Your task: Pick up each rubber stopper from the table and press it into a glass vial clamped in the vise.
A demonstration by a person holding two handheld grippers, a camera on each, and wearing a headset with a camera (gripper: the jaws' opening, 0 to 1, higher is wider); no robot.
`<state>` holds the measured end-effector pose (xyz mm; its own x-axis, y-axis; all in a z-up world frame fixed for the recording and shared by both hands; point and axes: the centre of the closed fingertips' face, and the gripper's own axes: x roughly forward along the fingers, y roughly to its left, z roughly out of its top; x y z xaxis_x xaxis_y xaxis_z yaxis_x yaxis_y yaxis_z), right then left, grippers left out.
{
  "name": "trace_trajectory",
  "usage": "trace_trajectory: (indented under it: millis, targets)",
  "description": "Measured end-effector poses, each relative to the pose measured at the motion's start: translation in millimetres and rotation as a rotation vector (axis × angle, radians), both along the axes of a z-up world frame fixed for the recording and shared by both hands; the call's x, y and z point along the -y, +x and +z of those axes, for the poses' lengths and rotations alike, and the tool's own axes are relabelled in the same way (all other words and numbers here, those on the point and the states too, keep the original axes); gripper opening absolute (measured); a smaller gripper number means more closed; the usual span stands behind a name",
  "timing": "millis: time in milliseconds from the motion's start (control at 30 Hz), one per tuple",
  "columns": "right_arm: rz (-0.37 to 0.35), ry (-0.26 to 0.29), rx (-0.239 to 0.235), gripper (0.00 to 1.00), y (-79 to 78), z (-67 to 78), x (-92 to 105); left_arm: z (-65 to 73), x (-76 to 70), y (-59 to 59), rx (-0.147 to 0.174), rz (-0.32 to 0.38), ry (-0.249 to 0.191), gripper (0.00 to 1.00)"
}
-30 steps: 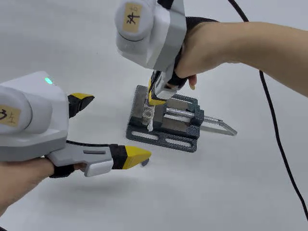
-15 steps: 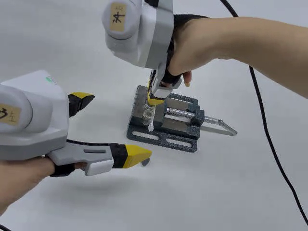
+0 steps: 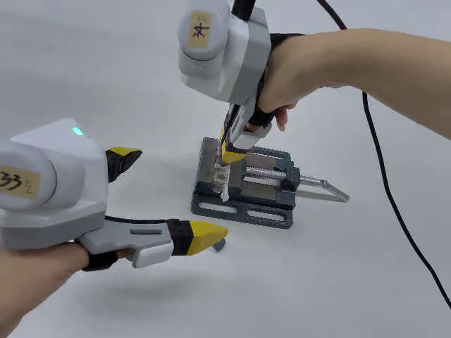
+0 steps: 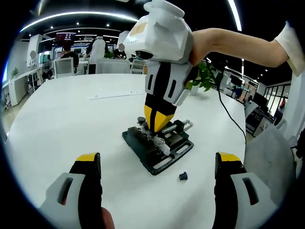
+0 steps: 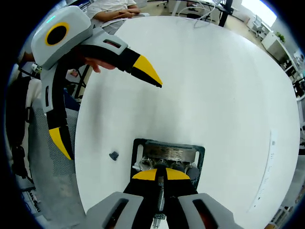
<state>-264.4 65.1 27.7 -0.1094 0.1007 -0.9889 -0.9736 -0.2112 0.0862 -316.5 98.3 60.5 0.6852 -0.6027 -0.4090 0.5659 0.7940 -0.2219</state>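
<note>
A dark metal vise (image 3: 243,204) (image 4: 164,155) (image 5: 167,147) stands on the white table and clamps a row of glass vials (image 3: 220,173) (image 5: 148,164). One vial at the row's end carries a dark stopper (image 5: 192,170). My right gripper (image 3: 229,153) (image 4: 158,125) (image 5: 160,174) points down onto the vials, jaws shut; I cannot see anything between the tips. A loose dark rubber stopper (image 3: 220,244) (image 4: 183,176) (image 5: 113,155) lies on the table in front of the vise. My left gripper (image 3: 168,197) (image 4: 158,162) hovers open near it, holding nothing.
The vise's screw handle (image 3: 324,187) sticks out to the right. A black cable (image 3: 394,211) trails across the table on the right. In the left gripper view, chairs, plants and people stand far beyond the table's edge.
The right gripper stays over the vials, its body tilted slightly differently. The left gripper holds its place; the head view has shifted a little.
</note>
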Motion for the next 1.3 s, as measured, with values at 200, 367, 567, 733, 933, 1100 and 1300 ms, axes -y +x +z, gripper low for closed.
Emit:
trace_trajectory:
  millis: [200,367,567,733,933,1100,1300]
  targets:
    - [0.014,0.062,0.001,0.00,-2.9,3.1,2.6,5.2,0.8,1.6,0.011,0.000,0.000,0.99]
    - [-0.012,0.109,-0.007,0.00,0.1,2.8,1.6,3.7,1.8,0.6,0.012,-0.004,0.000,0.99]
    - [-0.004,0.125,-0.003,0.00,4.4,1.6,-3.4,3.8,2.2,-0.2,0.009,-0.006,-0.003,0.99]
    - [0.002,0.131,0.002,0.00,4.5,2.0,-4.0,4.6,-0.1,0.0,0.011,-0.002,-0.003,0.99]
    - [-0.006,0.151,0.006,0.00,4.6,2.1,-4.6,5.5,-1.6,-0.5,0.013,-0.003,-0.001,0.99]
    - [-0.013,0.167,0.005,0.00,4.4,2.5,-4.1,7.4,-2.3,-0.8,0.016,-0.004,-0.001,0.99]
    - [-0.012,0.189,-0.008,0.13,-3.9,4.1,-2.8,7.2,-3.6,-1.9,0.016,-0.005,0.003,0.99]
